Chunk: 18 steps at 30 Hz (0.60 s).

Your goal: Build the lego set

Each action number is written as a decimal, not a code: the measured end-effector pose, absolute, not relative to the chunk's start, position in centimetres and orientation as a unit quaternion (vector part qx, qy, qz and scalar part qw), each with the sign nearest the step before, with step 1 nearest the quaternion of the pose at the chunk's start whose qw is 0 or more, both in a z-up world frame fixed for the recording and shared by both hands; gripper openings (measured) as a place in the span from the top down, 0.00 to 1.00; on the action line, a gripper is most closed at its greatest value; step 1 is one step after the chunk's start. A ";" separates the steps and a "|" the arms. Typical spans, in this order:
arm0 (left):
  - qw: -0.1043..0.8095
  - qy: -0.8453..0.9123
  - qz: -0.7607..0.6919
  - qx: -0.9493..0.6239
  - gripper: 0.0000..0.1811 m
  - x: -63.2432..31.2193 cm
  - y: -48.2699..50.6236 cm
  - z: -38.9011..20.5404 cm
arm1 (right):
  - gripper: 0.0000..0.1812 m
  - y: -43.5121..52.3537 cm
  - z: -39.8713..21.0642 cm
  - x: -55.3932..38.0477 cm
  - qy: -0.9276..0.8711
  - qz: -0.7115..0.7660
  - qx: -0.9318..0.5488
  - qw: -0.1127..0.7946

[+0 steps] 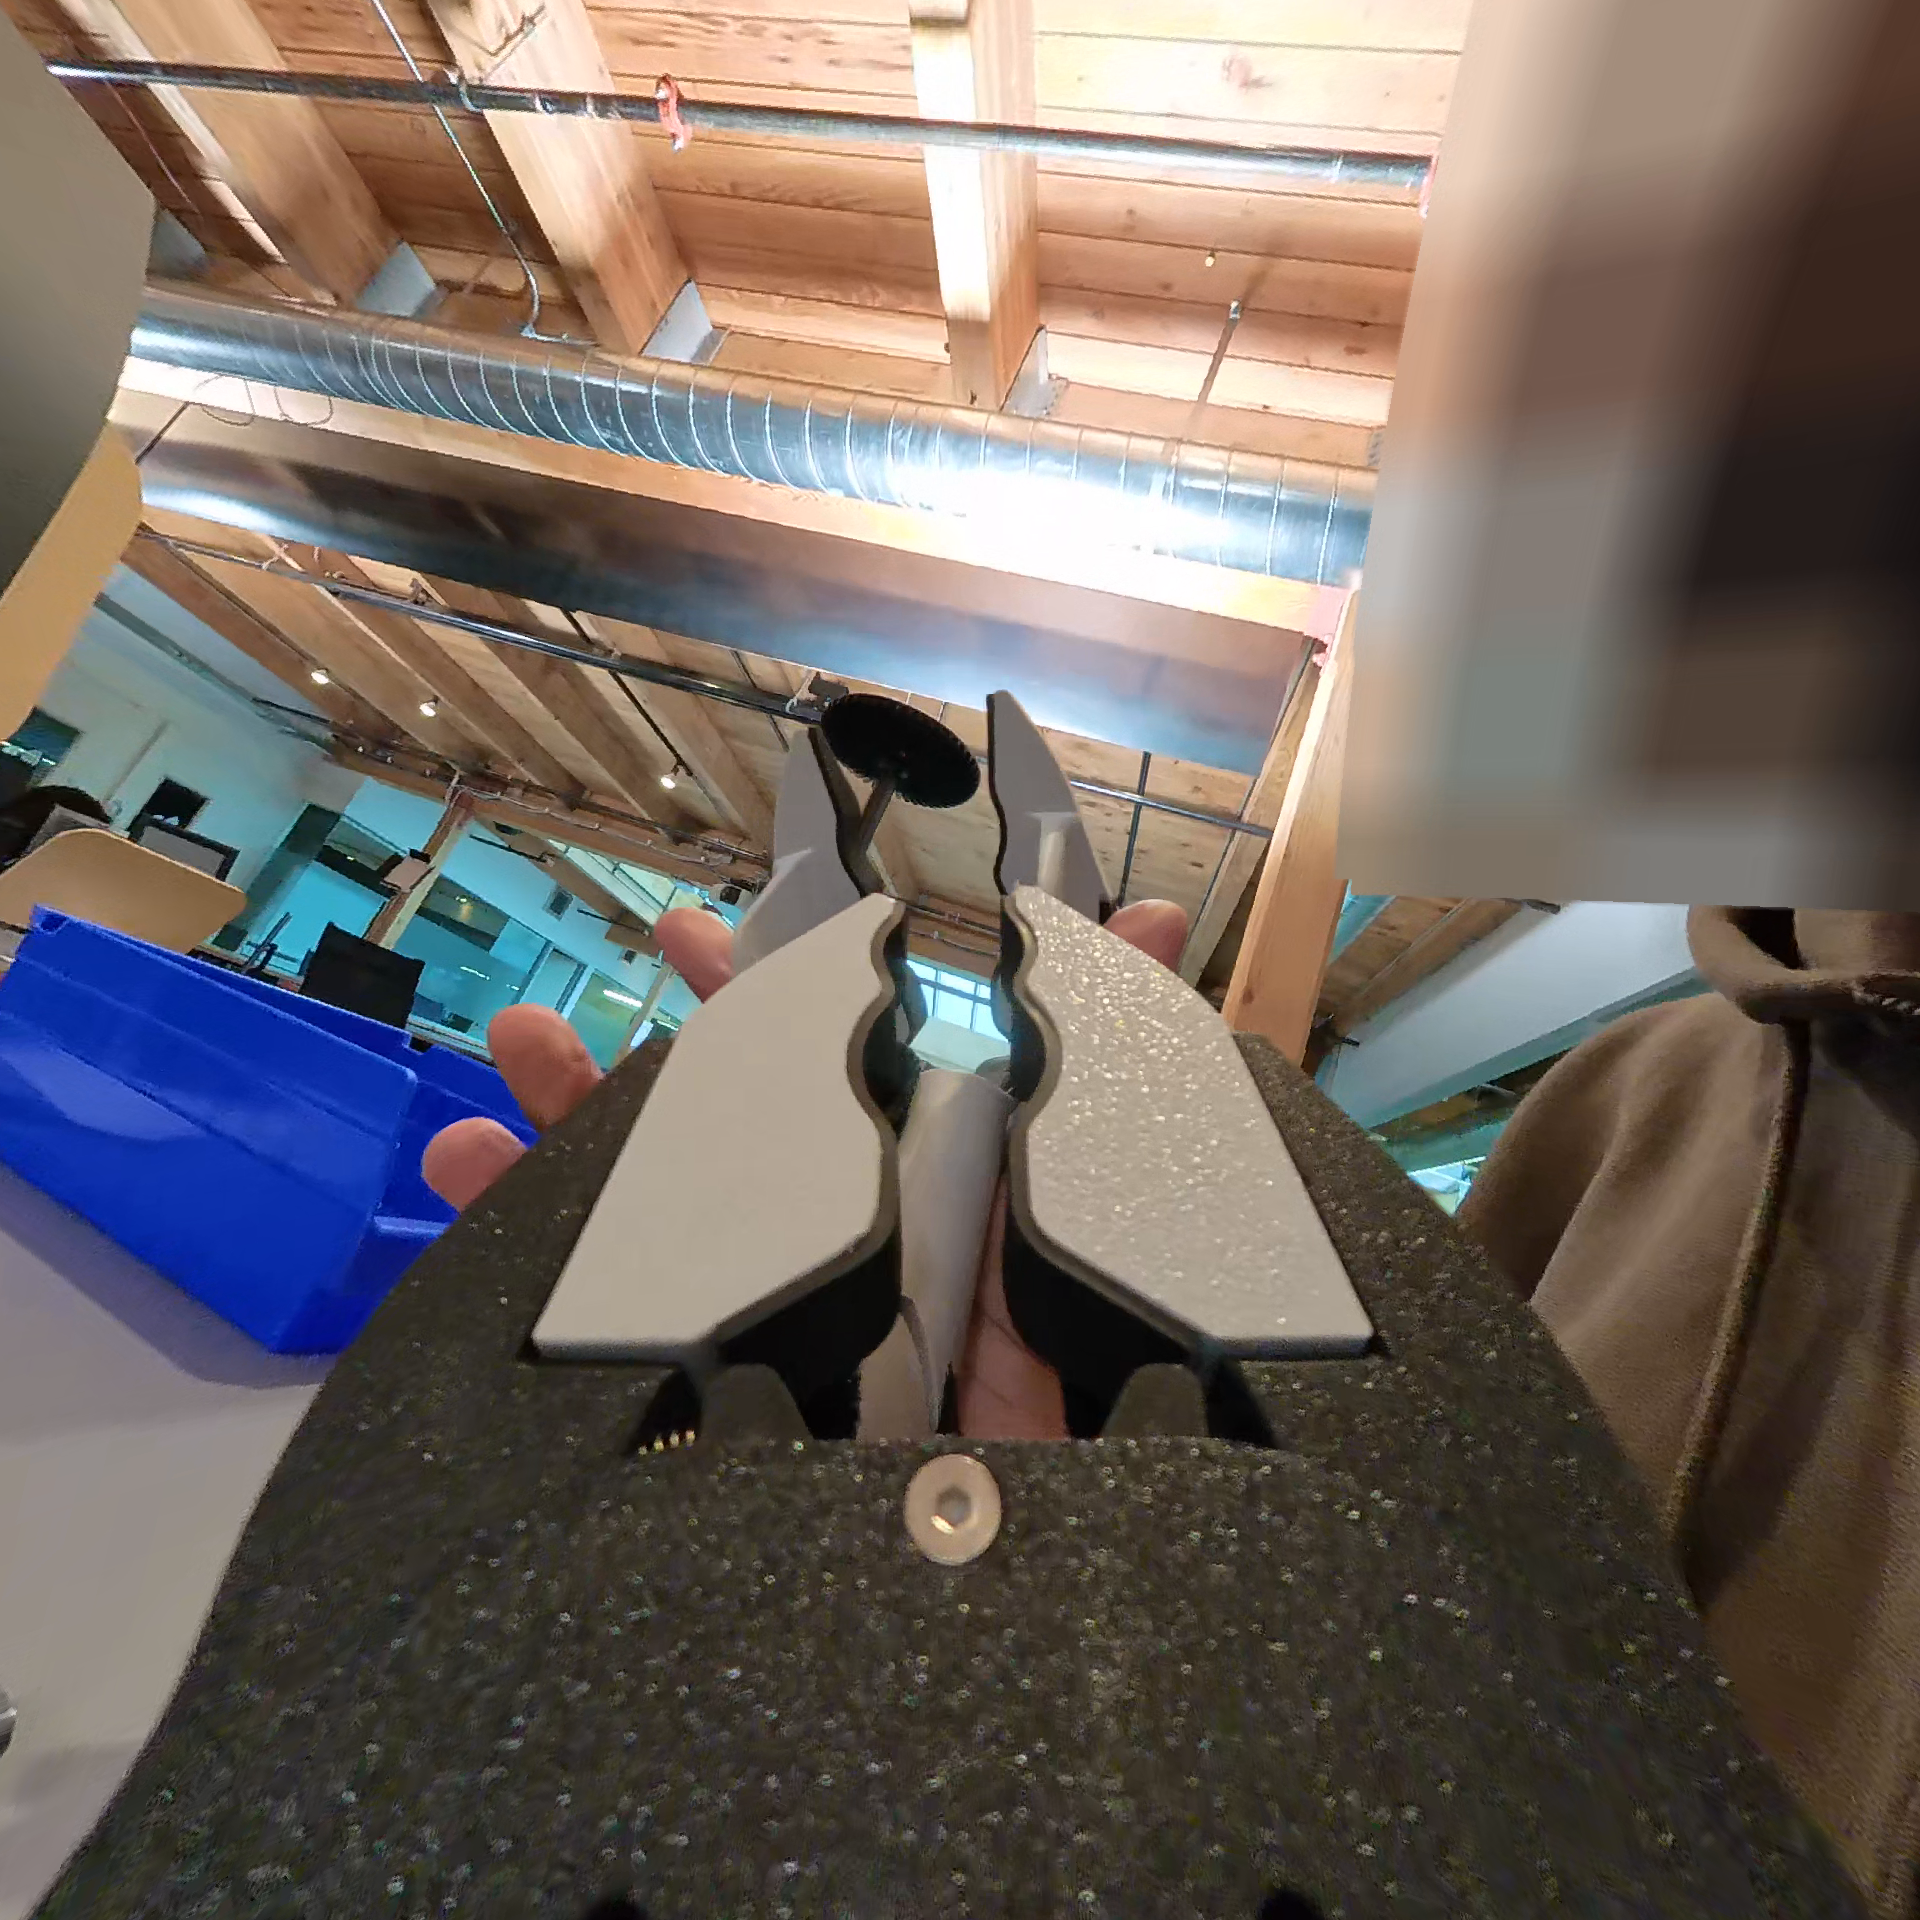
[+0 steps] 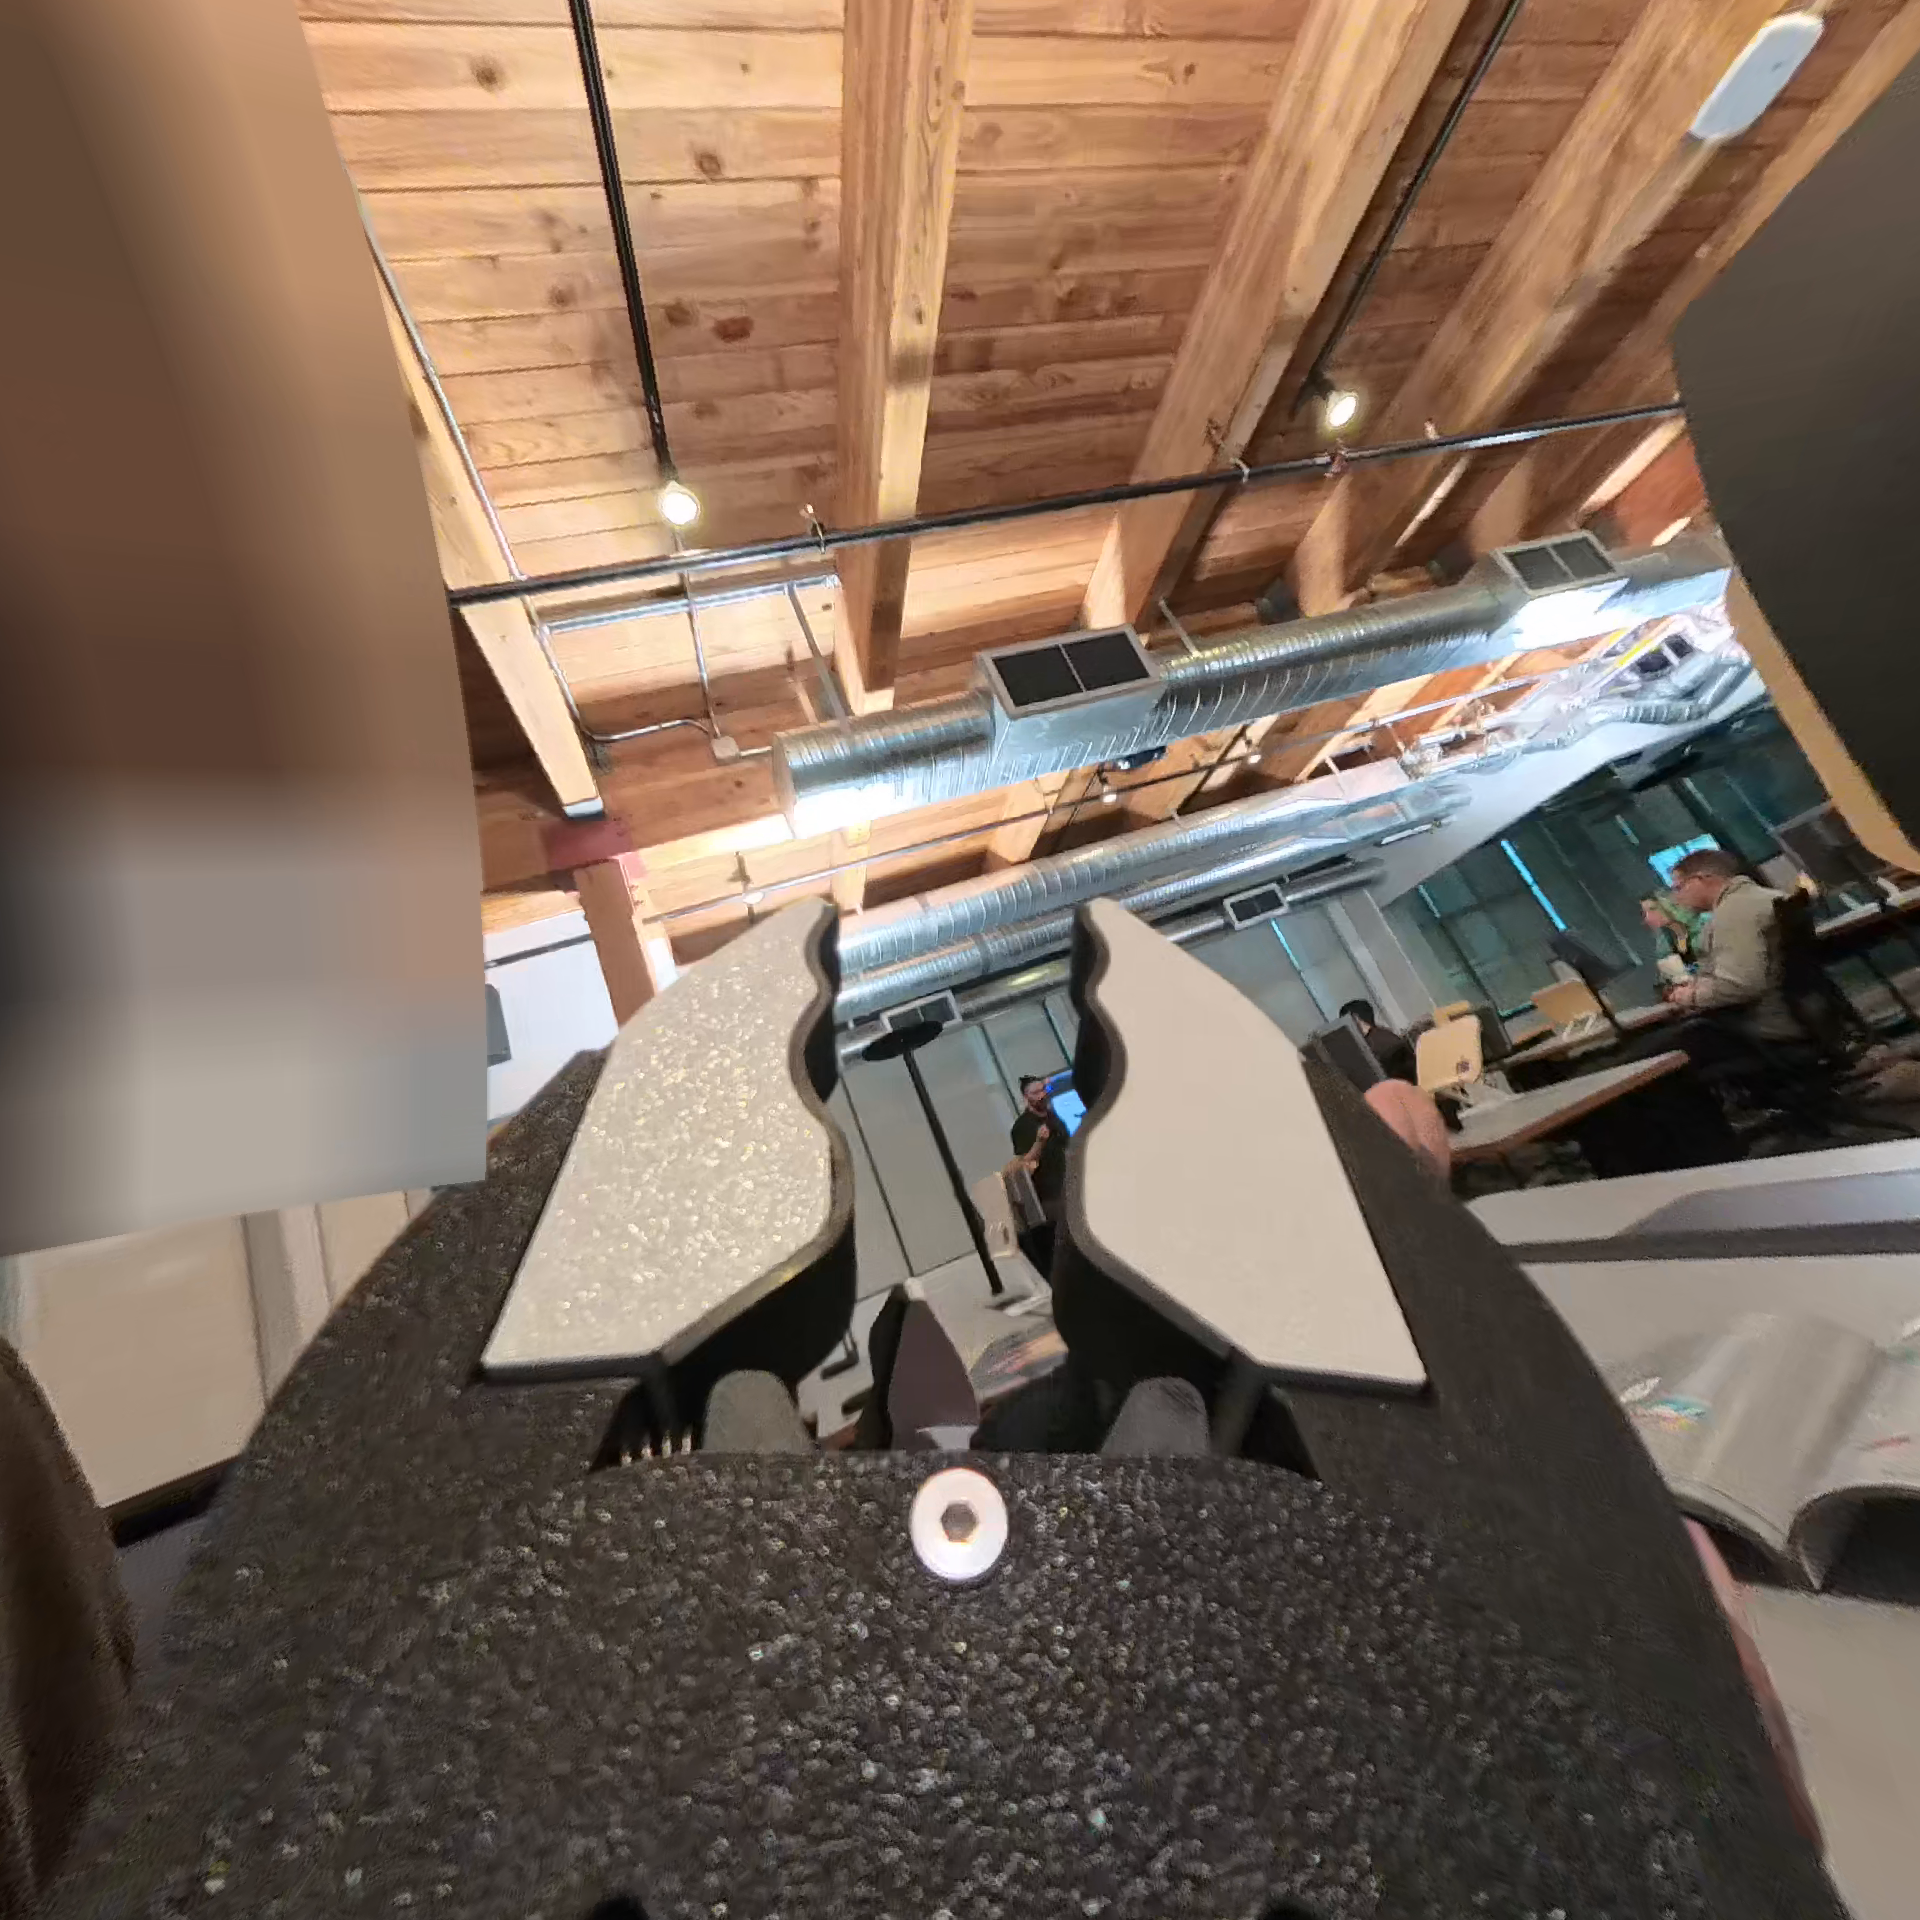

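Observation:
Both grippers point up toward the wooden ceiling. My left gripper (image 1: 951,925) has its jaws close together, with a pale grey piece (image 1: 945,1195) filling the gap between them. A hand (image 1: 540,1049) shows behind it. Just beyond, the right gripper (image 1: 914,748) stands open, with a black gear on a thin axle (image 1: 899,753) between its fingertips, leaning toward its left finger. In the right wrist view my right gripper (image 2: 956,925) is open. A thin black rod with a disc on top (image 2: 904,1039) shows in the gap. I cannot tell what holds it.
A blue plastic bin (image 1: 208,1143) stands on the pale table (image 1: 104,1507) at the left. An open booklet (image 2: 1766,1434) lies on the table at the right. A person's beige hooded sleeve (image 1: 1714,1299) is close on the right. People sit at desks far off (image 2: 1735,956). One gripper's finger ends stand about 7 cm off the other's.

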<state>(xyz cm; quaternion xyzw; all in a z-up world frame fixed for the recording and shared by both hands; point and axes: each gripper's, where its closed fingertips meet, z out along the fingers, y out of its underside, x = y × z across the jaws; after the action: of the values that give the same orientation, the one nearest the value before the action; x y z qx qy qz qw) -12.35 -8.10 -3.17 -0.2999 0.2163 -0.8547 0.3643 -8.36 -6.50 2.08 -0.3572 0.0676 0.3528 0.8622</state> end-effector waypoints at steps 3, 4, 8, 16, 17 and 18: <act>0.380 0.247 -0.837 -0.307 0.91 -11.8 -8.6 -3.3 | 0.75 -7.1 2.2 -7.4 0.085 0.357 -0.329 0.870; 0.387 0.261 -0.828 -0.310 0.91 -11.5 -8.9 -3.4 | 0.75 -7.2 2.1 -6.8 0.095 0.360 -0.322 0.870; 0.368 0.271 -0.831 -0.317 0.92 -10.8 -9.7 -3.7 | 0.78 -7.8 2.4 -5.5 0.108 0.384 -0.302 0.866; 0.391 0.245 -0.812 -0.357 0.91 -9.6 -6.0 -3.1 | 0.84 -9.5 2.7 -0.4 0.107 0.345 -0.254 0.897; 0.414 0.245 -0.796 -0.368 0.91 -9.7 -4.6 -3.0 | 0.84 -10.3 3.3 1.0 0.104 0.290 -0.240 0.921; 0.442 0.250 -0.770 -0.386 0.90 -9.6 -2.9 -3.0 | 0.84 -10.7 3.7 2.0 0.097 0.255 -0.246 0.930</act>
<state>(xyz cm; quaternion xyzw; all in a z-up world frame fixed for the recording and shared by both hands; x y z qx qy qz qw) -9.62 -2.93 -3.01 -0.3858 0.2503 -0.7703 0.4417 1.95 -10.71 3.73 -0.2458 0.0970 0.2551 0.9301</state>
